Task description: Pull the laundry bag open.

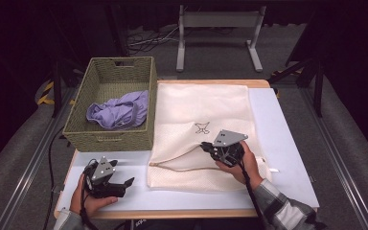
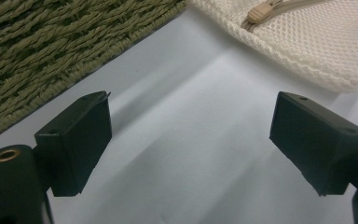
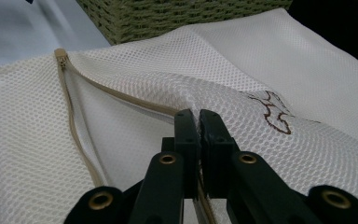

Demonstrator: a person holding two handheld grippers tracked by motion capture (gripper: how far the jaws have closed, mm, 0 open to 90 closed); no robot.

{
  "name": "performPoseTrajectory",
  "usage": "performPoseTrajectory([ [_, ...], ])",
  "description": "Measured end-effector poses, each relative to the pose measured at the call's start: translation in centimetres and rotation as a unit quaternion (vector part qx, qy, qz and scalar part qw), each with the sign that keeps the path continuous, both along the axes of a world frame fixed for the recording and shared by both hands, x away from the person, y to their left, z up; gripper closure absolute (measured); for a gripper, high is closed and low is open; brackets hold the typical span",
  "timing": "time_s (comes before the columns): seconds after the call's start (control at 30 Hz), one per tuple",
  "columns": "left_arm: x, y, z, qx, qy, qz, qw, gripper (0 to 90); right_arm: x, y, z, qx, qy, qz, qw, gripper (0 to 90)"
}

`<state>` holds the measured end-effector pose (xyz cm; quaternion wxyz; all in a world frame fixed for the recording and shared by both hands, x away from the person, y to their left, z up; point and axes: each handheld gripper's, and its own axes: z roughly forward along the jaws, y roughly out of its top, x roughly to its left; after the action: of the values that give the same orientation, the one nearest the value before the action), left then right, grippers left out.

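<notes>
Right gripper view — right claw (image 3: 199, 122) pinching cream mesh laundry bag (image 3: 135, 84) beside zipper (image 3: 74, 126), left claw (image 2: 191, 135) gaping, woven basket (image 2: 51, 42).

My grippers are black, brass-ringed screw holes, grey three-cornered plates on top. Black cables trail. Right sleeve (image 1: 280, 203) grey plaid.

The left gripper (image 2: 191, 135) has its 2 jaws wide apart over the white surface (image 2: 186, 154). Woven basket (image 2: 51, 42) upper left; mesh bag (image 2: 303, 46) with zipper pull (image 2: 256, 15) upper right.
</notes>
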<state>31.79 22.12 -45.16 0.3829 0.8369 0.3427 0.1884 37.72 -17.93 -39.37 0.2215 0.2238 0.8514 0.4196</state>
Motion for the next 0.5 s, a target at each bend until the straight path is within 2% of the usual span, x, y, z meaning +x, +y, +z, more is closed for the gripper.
performPoseTrajectory([
  [0.1, -0.08, -0.03, 0.01, -0.001, 0.002, 0.000, 1.0000, 13.4, 0.06, -0.17, 0.05, 0.006, 0.003, 0.002, 1.0000, 86.8],
  [0.3, 0.10, -0.02, 0.04, -0.007, 0.002, -0.001, 1.0000, 13.4, 0.08, -0.14, 0.16, 0.001, -0.001, 0.007, 1.0000, 86.8],
  [0.5, 0.21, 0.04, -0.06, -0.004, 0.005, -0.002, 1.0000, 13.3, 0.19, -0.17, 0.23, 0.004, -0.002, 0.007, 1.0000, 86.9],
])
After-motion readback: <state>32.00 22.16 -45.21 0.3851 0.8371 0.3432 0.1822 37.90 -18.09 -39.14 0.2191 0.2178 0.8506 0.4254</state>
